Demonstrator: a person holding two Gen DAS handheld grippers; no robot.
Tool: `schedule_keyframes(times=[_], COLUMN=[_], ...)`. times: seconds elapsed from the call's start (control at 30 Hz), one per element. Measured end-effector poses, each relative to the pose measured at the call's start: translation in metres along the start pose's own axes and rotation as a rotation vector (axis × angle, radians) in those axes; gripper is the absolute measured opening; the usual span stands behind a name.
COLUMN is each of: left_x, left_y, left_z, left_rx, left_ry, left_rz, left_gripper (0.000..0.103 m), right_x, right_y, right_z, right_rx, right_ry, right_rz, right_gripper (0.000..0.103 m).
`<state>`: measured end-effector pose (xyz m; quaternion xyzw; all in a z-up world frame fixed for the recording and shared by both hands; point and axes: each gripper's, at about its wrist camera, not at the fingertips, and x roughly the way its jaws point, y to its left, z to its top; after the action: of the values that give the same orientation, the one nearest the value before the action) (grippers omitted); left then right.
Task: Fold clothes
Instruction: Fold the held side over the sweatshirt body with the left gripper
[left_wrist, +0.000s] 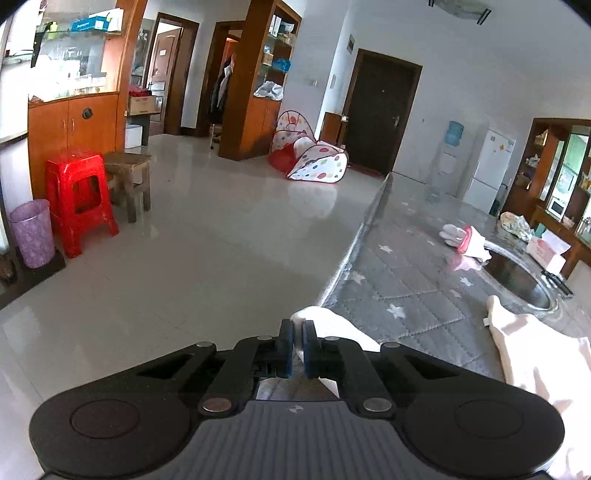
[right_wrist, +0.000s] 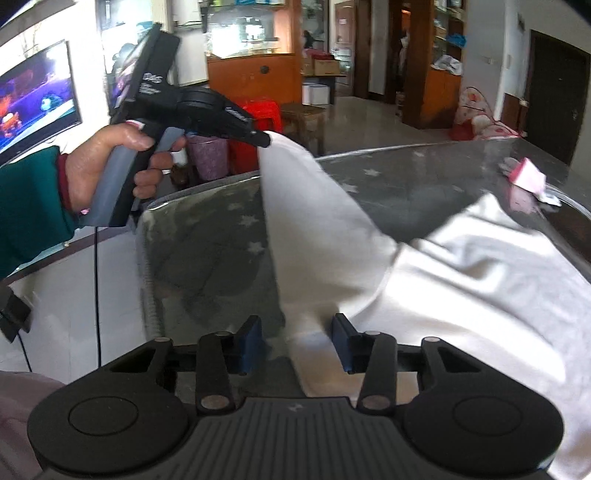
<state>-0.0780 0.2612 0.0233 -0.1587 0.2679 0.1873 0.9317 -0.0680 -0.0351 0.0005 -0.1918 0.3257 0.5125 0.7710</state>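
A white garment (right_wrist: 461, 280) lies on the grey star-patterned table cover (right_wrist: 207, 236). My left gripper (left_wrist: 297, 343) is shut on one sleeve end of the white garment (left_wrist: 332, 326) and holds it up over the table's left edge; it also shows in the right wrist view (right_wrist: 264, 139), stretching the sleeve (right_wrist: 306, 206) taut. My right gripper (right_wrist: 298, 341) is open, its blue pads either side of the garment's lower edge near the table's front. The rest of the garment (left_wrist: 543, 365) lies at the right in the left wrist view.
A pink and white glove (left_wrist: 465, 238) lies on the table beside a round dark glass inset (left_wrist: 517, 273). A pink box (left_wrist: 548, 251) sits at the far right. On the floor to the left stand a red stool (left_wrist: 79, 199), a wooden stool (left_wrist: 129, 173) and a purple bin (left_wrist: 31, 232).
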Motion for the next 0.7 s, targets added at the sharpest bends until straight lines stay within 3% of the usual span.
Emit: schedule_keyframes(times=[0.27, 0.37, 0.43, 0.53, 0.7], left_x=[0.017, 0.011, 0.004, -0.008, -0.017], left_y=[-0.001, -0.006, -0.011, -0.023, -0.073], left_z=[-0.005, -0.002, 0.003, 0.010, 0.008], left_rx=[0.019, 0.044, 0.047, 0.026, 0.074], left_ry=[0.102, 0.074, 0.049, 0.044, 0.098], left_rz=[0.079, 0.123, 0.126, 0.011, -0.317], left_gripper=[0.009, 0.020, 0.020, 0.020, 0.019], right_x=[-0.008, -0.023, -0.035, -0.047, -0.057], right_y=[0.007, 0.001, -0.006, -0.022, -0.050], right_z=[-0.002, 0.002, 0.003, 0.003, -0.006], right_rx=[-0.024, 0.006, 0.023, 0.059, 0.131], right_ry=[-0.004, -0.041, -0.067, -0.091, -0.090], right_rz=[0.058, 0.058, 0.035, -0.026, -0.137], right_gripper=[0.040, 0.040, 0.040, 0.040, 0.041])
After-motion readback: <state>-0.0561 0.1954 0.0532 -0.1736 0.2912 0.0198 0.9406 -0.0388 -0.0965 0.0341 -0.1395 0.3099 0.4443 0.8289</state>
